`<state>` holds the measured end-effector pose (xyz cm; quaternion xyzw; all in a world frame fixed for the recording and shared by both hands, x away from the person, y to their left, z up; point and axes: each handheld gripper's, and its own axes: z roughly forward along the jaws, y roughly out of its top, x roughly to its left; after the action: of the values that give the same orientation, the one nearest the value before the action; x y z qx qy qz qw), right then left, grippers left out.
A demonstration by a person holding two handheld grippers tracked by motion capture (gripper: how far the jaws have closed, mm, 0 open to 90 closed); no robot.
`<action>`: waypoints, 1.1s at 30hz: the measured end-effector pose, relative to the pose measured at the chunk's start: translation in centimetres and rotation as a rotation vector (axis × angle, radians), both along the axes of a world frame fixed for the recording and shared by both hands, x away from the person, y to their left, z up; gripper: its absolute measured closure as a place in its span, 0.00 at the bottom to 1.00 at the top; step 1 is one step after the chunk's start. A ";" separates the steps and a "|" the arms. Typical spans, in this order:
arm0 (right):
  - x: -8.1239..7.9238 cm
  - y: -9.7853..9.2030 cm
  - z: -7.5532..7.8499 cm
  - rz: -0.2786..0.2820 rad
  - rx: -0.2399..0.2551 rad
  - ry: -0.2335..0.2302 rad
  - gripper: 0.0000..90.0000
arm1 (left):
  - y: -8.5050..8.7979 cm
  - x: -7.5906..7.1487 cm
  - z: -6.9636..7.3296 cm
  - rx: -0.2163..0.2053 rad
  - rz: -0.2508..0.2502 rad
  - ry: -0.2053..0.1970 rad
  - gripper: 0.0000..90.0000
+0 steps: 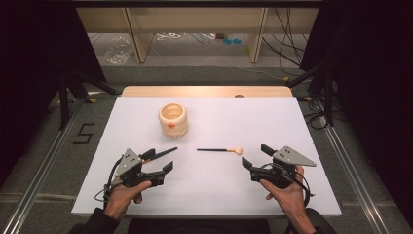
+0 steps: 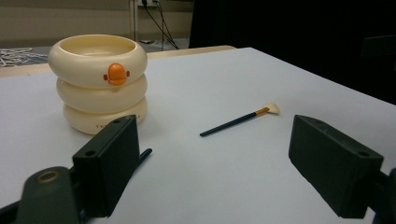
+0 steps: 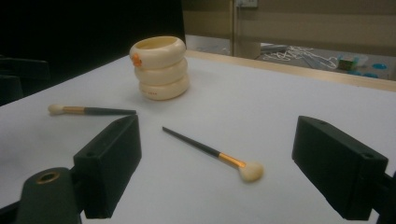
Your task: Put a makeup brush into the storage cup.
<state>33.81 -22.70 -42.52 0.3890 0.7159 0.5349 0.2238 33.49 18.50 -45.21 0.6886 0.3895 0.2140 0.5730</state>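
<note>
Brushes lie loose on the white tabletop [image 1: 204,185], nothing yet stowed, by my reading. Nearest, the left hand-held gripper [image 1: 163,161] and right hand-held gripper [image 1: 254,157] both gape wide, empty. Between them lies a slim black-handled makeup brush [image 1: 219,150]; another black-handled brush [image 3: 91,110] sits left. Farther off, the cream three-ringed holder [image 1: 173,119] appears empty.

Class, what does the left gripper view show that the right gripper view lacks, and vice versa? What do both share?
Left gripper view: black cables at the back wall. Right gripper view: the cream head and gold ferrule of a second black-handled brush, and blue objects on the floor. Both: the cream three-ring holder with orange beak, the slim black-handled cream-tipped brush, the white table, and open left tongs and right tongs.
</note>
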 end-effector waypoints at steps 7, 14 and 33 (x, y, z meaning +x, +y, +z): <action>0.1 0.1 -0.1 0.000 -0.003 0.004 0.18 | 0.1 0.1 0.0 0.006 0.003 0.006 0.18; 0.3 0.4 -0.2 0.017 -0.007 0.005 0.19 | 0.1 0.3 -0.2 0.021 -0.019 0.025 0.18; 0.5 0.8 -0.4 0.050 -0.042 -0.021 0.21 | 2.8 3.0 0.0 0.157 -0.023 0.086 0.18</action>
<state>34.31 -21.95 -42.96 0.3606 0.7339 0.5292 0.2262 36.53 21.26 -45.25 0.7446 0.3877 0.2075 0.5023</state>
